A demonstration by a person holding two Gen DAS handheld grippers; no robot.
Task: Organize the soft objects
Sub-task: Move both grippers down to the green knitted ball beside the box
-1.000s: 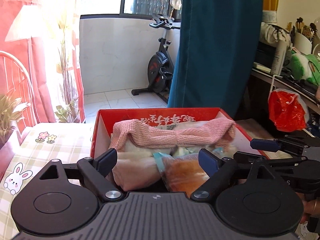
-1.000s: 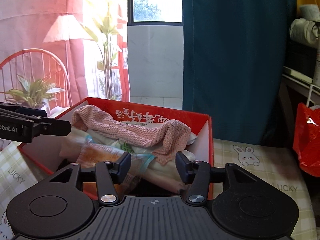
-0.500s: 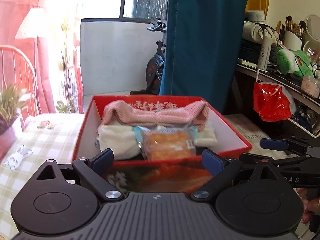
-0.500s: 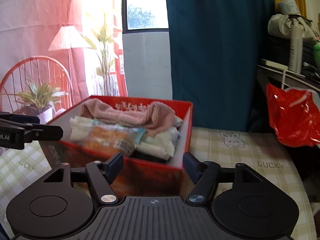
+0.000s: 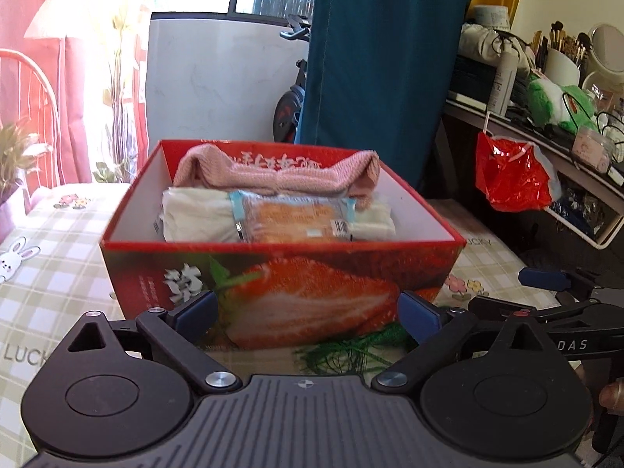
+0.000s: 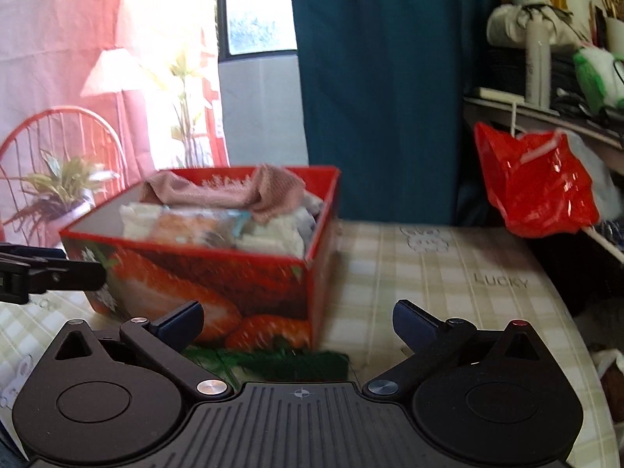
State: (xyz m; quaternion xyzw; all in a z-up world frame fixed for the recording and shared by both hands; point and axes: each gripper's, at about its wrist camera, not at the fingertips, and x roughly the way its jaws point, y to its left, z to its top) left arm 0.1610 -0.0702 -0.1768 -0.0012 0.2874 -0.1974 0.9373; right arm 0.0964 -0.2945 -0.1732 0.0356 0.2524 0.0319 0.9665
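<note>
Change since a second ago: both grippers pulled back from over the box, now short of its near wall; box front with the strawberry print now in full view; right gripper's fingers spread wider than before.
Left gripper [image 5: 308,308]: jaws wide apart, holding nothing, low over the table, just in front of the box's near wall.
Right gripper [image 6: 298,318]: jaws wide apart, holding nothing, facing the box's near right corner, not touching it.
Red box [image 5: 273,296]: open-topped, upright on the table, white inside walls, strawberry picture outside.
Pink towel [image 5: 280,177]: draped along the back of the box, one end hanging over the items beneath.
Packaged bread [image 5: 290,216]: clear wrapper with blue ends, lying across the front of the pile inside the box, just below the towel.
White soft packs [image 5: 197,214]: under and to both sides of the bread, inside the box.
Green fringe [image 5: 347,351]: on the table at the foot of the box, between the left gripper's fingers.
Checked tablecloth [image 6: 448,273]: pale green and cream, rabbit prints and the word LUCKY.
Red plastic bag [image 6: 534,183]: hanging at the right, well apart from the box.
Blue curtain [image 5: 374,58]: behind the box.
Right view: somewhat blurred.
</note>
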